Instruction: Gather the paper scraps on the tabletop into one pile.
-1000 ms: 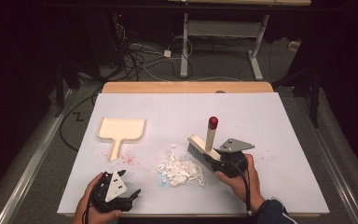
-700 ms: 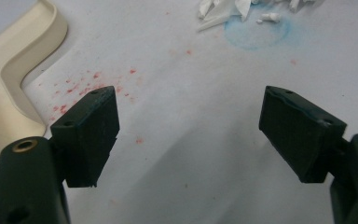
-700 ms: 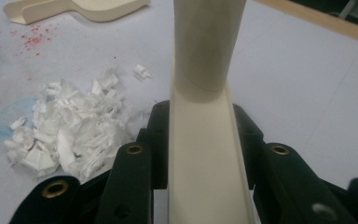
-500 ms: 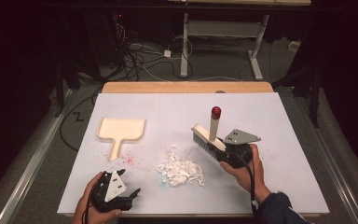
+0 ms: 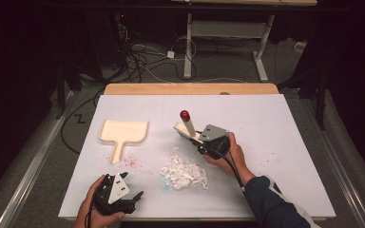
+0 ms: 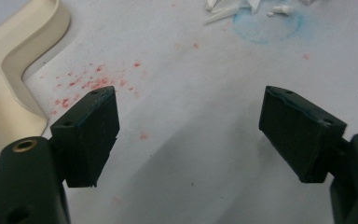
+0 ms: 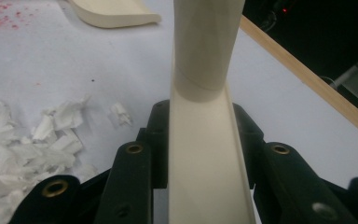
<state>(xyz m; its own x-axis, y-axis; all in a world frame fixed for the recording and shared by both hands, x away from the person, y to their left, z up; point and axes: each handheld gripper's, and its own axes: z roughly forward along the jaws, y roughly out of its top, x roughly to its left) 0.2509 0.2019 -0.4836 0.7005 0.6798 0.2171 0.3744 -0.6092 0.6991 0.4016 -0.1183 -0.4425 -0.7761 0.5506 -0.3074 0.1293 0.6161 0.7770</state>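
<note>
A cream hand brush (image 5: 187,126) with a red-tipped handle is clamped in my right gripper (image 5: 198,141), just behind a pile of white paper scraps (image 5: 184,172). In the right gripper view the brush (image 7: 205,88) rises between the jaws of that gripper (image 7: 204,142), which press on both its sides, with the scraps (image 7: 28,144) to the left. A cream dustpan (image 5: 123,131) lies flat at the left of the white table. Near the front edge my left gripper (image 5: 132,199) rests open; its jaws (image 6: 189,135) stand wide apart over bare table, with the dustpan (image 6: 14,60) at the left.
The white table cover (image 5: 275,123) carries red specks (image 5: 132,161) by the dustpan handle and a faint blue stain (image 6: 265,28) next to the scraps. A wooden strip (image 5: 190,89) edges the far side. Beyond it are cables and a desk frame (image 5: 228,28) on the floor.
My right gripper has carried the brush leftward and a little farther back, from the pile's right side to behind it. The left gripper has stayed put.
</note>
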